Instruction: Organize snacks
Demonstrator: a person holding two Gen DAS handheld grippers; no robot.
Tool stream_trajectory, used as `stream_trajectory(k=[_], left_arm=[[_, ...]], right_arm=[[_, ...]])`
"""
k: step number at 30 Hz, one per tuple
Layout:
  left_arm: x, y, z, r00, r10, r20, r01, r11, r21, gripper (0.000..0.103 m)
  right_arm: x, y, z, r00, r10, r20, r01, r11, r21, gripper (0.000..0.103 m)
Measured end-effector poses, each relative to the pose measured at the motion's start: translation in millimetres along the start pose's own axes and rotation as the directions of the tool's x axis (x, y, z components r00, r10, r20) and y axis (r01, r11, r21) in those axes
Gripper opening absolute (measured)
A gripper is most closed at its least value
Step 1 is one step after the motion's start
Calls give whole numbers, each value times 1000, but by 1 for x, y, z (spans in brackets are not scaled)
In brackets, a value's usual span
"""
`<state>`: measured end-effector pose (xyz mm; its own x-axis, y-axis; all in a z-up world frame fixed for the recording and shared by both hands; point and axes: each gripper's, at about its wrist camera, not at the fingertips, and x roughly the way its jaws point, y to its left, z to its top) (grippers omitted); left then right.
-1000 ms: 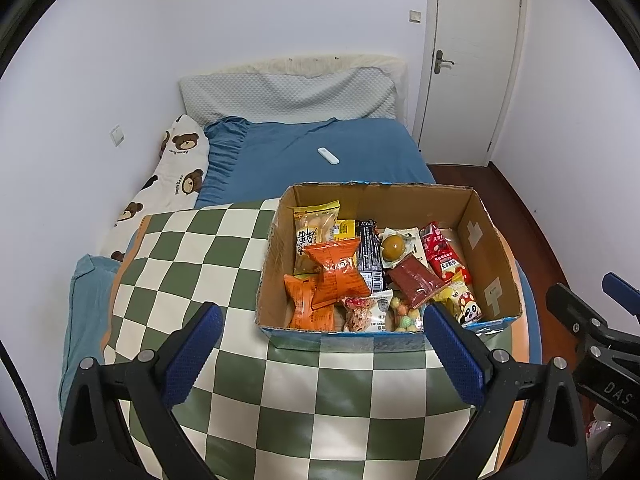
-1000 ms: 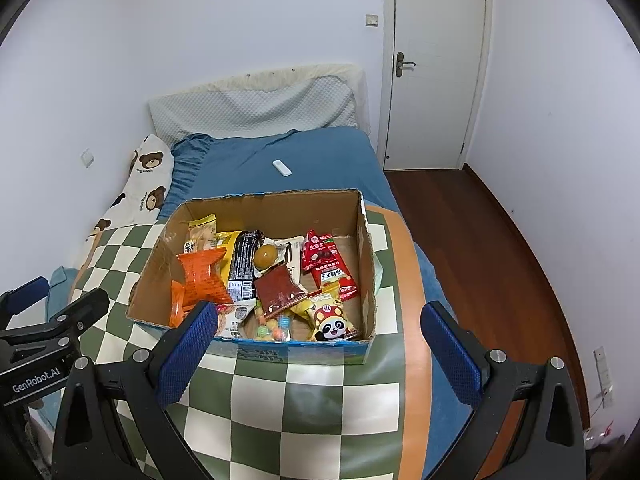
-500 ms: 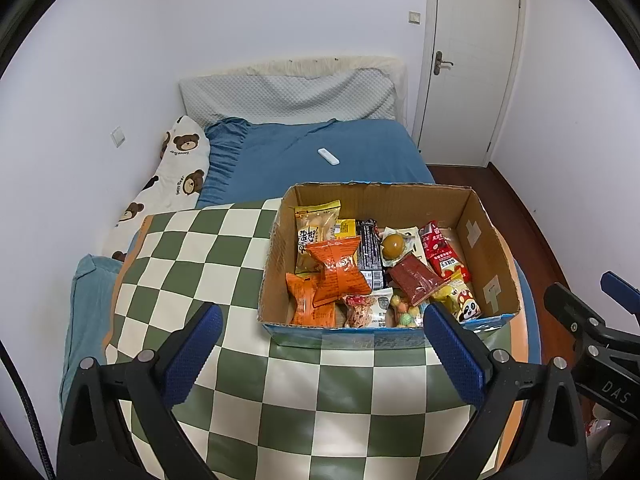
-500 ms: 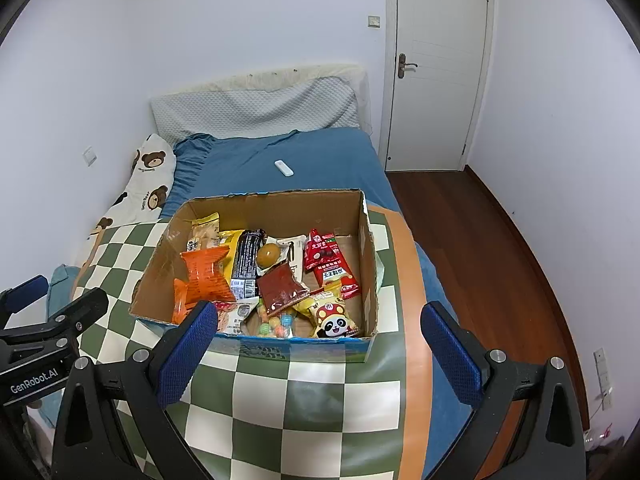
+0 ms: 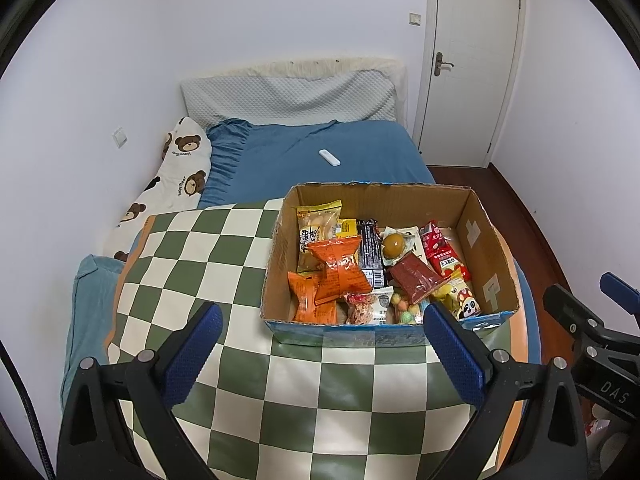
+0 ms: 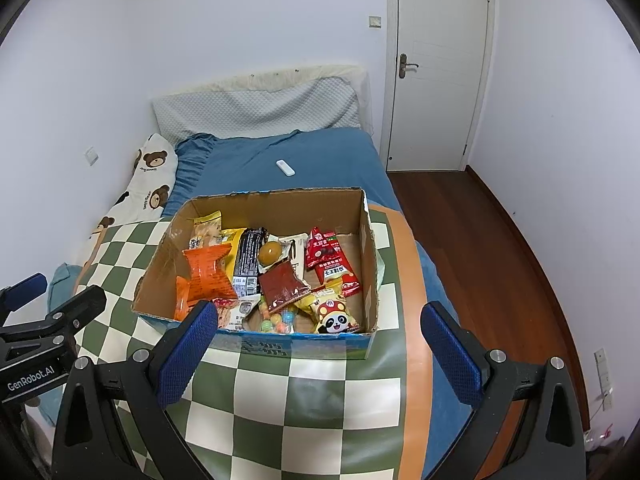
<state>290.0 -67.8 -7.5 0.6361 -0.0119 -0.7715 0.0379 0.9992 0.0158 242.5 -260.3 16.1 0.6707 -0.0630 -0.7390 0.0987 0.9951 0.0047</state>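
An open brown cardboard box (image 5: 478, 222) with a blue printed front edge is sitting on a green-and-cream checkered mat (image 5: 192, 256) that is lying over a bed with a blue sheet (image 5: 304, 160). The box is holding a jumble of snacks. Two crinkled orange foil packets (image 5: 340, 270) are lying against its left side, one overlapping the other, and a pale yellow bag of biscuits (image 5: 316, 228) is leaning behind them. A black wrapped bar (image 5: 370, 250) is running down the middle, with a round brown-yellow sealed snack (image 5: 393, 245) just beside it and a flat dark red pouch (image 5: 414, 276) below that. Red packets with white lettering (image 5: 440, 248) are resting toward the right wall, and a small yellow bag printed with a panda (image 6: 334, 316) is lying near the front right corner; beside it what seem to be pastel candies (image 5: 406, 310) are showing, though the wrapper is hard to make out.

The left gripper (image 5: 320, 350) is hovering in front of the box with its blue-padded fingers (image 5: 192, 354) spread wide and holding nothing. The right gripper (image 6: 318, 350) is hanging likewise before the box, fingers spread apart and empty. A small white remote (image 5: 330, 157) is lying on the sheet beyond the box, near a bear-print pillow (image 5: 180, 168).
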Motion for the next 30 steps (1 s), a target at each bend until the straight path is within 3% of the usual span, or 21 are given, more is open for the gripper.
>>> stream_trajectory(k=[30], left_arm=[[-2,1,-6,1000,8,6,-8,1000,3,103]], right_arm=[[-2,0,-2,1000,1,-1,-1,1000,-9,103]])
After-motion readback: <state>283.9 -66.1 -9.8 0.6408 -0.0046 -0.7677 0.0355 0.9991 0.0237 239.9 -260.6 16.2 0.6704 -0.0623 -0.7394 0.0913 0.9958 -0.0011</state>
